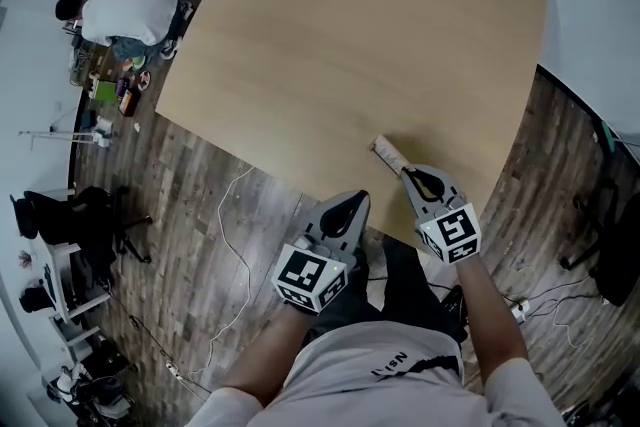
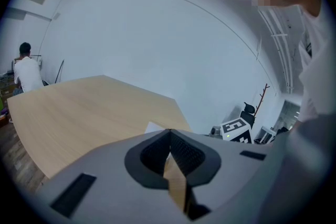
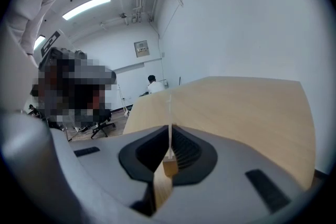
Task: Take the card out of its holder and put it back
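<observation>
Right tool (image 1: 408, 173) (image 3: 169, 149): jaws closed on the end of a thin white card holder (image 1: 388, 152) (image 3: 169, 113), seen edge-on, over the worktop (image 1: 380, 15) near its front edge. Can't tell if the card's inside. Left tool (image 1: 355, 200) (image 2: 169, 144): jaws together, nothing between them, just off the worktop edge.

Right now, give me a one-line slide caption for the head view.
Right gripper pinches a white card at the wooden table's near edge; left gripper shut, empty.
</observation>
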Motion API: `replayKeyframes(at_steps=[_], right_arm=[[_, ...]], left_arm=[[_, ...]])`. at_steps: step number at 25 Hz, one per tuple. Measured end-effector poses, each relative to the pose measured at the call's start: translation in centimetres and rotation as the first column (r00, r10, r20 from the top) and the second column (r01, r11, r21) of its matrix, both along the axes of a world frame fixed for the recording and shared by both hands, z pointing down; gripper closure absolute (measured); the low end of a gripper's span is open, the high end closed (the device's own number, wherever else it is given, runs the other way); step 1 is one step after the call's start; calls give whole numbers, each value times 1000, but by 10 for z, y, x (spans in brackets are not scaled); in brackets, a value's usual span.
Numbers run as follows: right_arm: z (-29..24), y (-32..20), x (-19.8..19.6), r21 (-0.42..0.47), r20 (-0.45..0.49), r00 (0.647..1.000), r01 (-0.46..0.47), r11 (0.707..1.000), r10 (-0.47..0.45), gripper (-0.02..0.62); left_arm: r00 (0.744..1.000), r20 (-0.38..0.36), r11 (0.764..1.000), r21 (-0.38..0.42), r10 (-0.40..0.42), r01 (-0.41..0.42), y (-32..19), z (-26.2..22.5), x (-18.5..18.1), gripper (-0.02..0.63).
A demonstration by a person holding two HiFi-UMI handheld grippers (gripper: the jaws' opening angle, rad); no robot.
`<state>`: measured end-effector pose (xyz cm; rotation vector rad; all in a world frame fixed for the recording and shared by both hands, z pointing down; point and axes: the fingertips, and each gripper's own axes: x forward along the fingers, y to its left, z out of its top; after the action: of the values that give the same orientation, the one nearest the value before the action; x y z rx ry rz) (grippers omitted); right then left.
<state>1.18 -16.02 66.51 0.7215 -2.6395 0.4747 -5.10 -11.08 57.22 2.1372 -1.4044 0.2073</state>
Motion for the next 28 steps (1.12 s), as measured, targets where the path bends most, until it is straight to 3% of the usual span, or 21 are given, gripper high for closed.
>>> replayKeyframes(at_steps=[19,28], right_arm=[[-141,-6,18,52,121,979,-172,984,165,569],[-212,5,23,113,140,972,-206,972,189,569]], left_arm=[[994,-16,983,151,107,-103,0,-77,12,592],[992,-9,972,200,127,-123,0,-127,12,594]])
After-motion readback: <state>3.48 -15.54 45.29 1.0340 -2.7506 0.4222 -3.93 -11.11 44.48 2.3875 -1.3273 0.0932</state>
